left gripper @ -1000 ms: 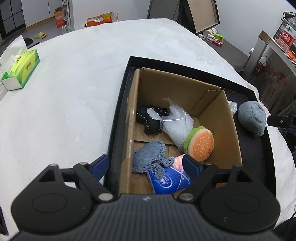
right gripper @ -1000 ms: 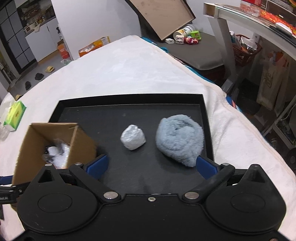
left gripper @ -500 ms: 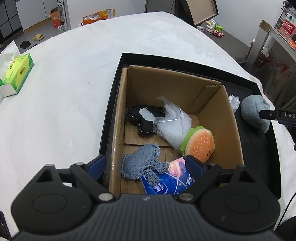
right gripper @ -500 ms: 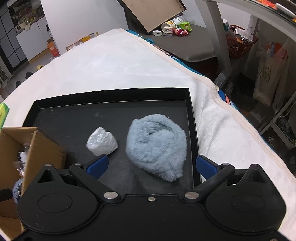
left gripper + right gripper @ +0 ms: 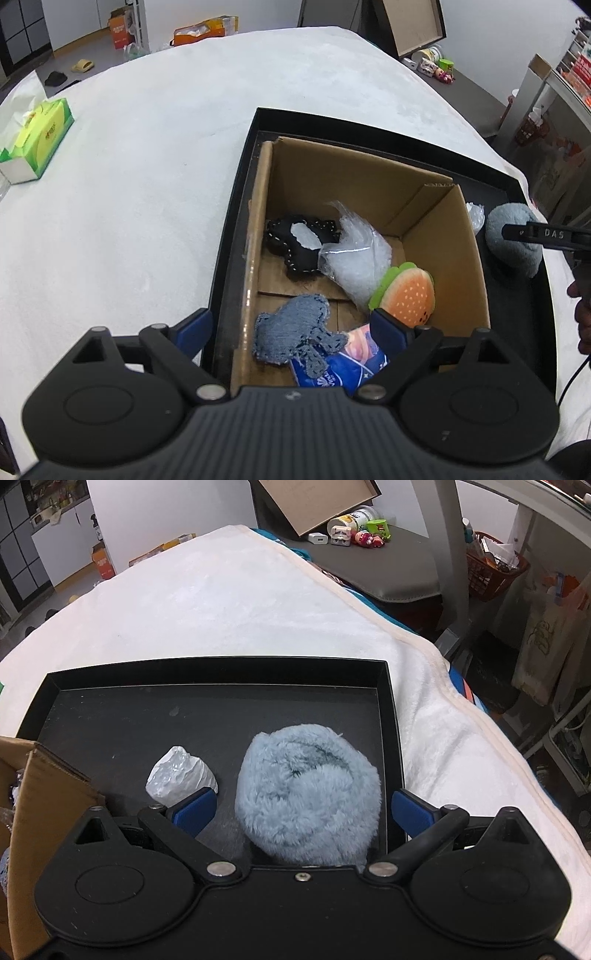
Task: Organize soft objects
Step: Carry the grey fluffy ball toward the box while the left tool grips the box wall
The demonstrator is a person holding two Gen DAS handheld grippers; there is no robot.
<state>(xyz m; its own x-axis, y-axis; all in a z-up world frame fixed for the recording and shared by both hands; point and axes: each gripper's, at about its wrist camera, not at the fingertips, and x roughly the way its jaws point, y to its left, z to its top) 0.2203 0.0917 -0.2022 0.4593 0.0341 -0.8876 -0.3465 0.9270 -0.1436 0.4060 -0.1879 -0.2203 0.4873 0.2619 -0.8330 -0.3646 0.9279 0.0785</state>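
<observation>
White blanket carries a black tray (image 5: pixel 221 672) where the right gripper (image 5: pixel 301 810), spread wide, straddles the blue fluffy toy (image 5: pixel 308 794), while the left gripper (image 5: pixel 291 330), empty and open, hovers over the cardboard box (image 5: pixel 369 177).

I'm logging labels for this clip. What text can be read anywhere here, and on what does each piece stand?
"DAS" - white letters on the right gripper finger, seen from the left wrist view.
Green tissue box: print too blurred to read.
Blue packet in the cardboard box: white lettering, unreadable.
Background boxes and shelf labels: too small.
</observation>
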